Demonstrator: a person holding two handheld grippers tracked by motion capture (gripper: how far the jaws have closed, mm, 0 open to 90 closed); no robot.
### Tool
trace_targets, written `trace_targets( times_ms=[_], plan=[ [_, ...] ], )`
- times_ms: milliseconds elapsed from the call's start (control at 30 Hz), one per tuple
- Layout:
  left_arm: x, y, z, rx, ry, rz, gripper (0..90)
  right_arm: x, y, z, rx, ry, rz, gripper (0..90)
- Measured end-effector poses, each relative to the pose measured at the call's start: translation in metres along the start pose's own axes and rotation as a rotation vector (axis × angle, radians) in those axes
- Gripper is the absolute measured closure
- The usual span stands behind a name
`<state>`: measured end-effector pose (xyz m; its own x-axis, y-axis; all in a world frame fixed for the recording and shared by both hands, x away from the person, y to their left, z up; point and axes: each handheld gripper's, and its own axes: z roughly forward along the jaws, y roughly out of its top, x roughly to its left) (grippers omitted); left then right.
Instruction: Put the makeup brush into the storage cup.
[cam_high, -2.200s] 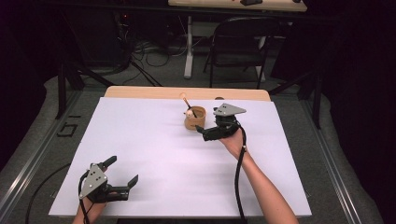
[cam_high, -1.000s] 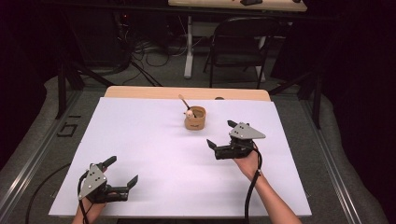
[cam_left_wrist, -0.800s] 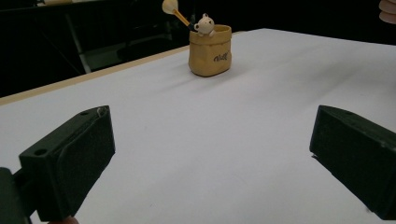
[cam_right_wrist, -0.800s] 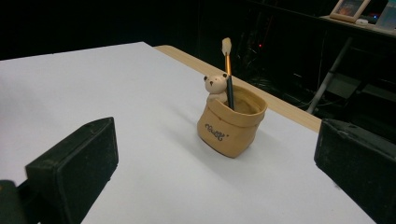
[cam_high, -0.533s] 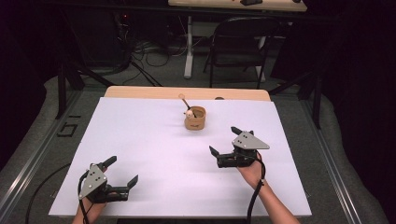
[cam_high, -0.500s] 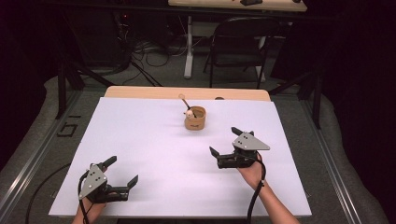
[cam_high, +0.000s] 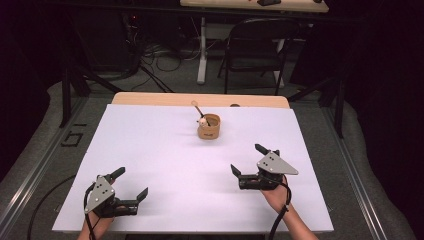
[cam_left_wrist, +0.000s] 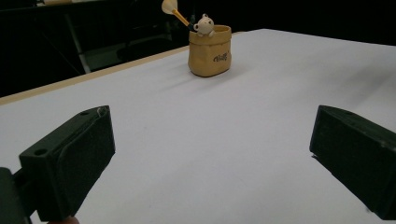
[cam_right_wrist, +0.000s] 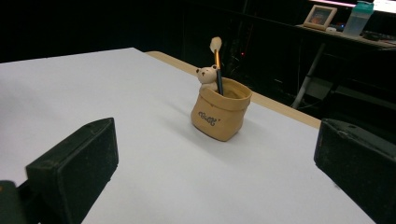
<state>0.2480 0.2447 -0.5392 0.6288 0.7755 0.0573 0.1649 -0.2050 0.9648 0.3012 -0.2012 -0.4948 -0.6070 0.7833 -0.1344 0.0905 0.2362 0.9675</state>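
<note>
- High view: table with white sheet top (cam_high: 165, 150) and bare wood strip along the far edge. Small tan sack-shaped pot (cam_high: 208, 127) stands upright on the sheet, far half, a little right of centre. Thin brush with pale tip (cam_high: 196, 107) leans out of it toward the far left; tiny white bear figure (cam_high: 202, 121) sits at the pot's rim.
- High view: left gripper (cam_high: 131, 184) rests at the near left corner of the sheet, held in the person's left hand (cam_high: 96, 224); jaws spread wide, nothing between them. Grey three-cornered plate on top.
- High view: right gripper (cam_high: 248, 160) sits at the near right, held in the right hand (cam_high: 276, 194); jaws spread, nothing between them, pointing left and slightly away. Well apart from the pot, which lies farther off and to its left.
- High view: dark folding chair (cam_high: 255, 47) and cables on the floor beyond the table.
- Left gripper view: both black jaws stand far apart at the lower corners, bare white sheet between them. Tan pot stands well ahead, above centre, upright, dark lettering on its side; bear's head at the rim, brush slanting up to the left.
- Right gripper view: jaws wide apart, empty gap between them. Tan pot stands ahead, near the middle, near the sheet's wooden edge; brush nearly upright behind the bear. Lettering too small to read.
- Right gripper view: picture frame (cam_right_wrist: 320, 16) and teal-lidded bottle (cam_right_wrist: 357, 17) on a dark desk in the background.
</note>
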Motion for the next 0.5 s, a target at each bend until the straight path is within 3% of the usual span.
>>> trace_targets(
  times_ms=[500],
  plan=[
    [0.003,-0.001,-0.002,-0.014,0.021,-0.015,0.0,0.003,-0.02,-0.024,-0.017,-0.036,0.007,0.0]
  ],
)
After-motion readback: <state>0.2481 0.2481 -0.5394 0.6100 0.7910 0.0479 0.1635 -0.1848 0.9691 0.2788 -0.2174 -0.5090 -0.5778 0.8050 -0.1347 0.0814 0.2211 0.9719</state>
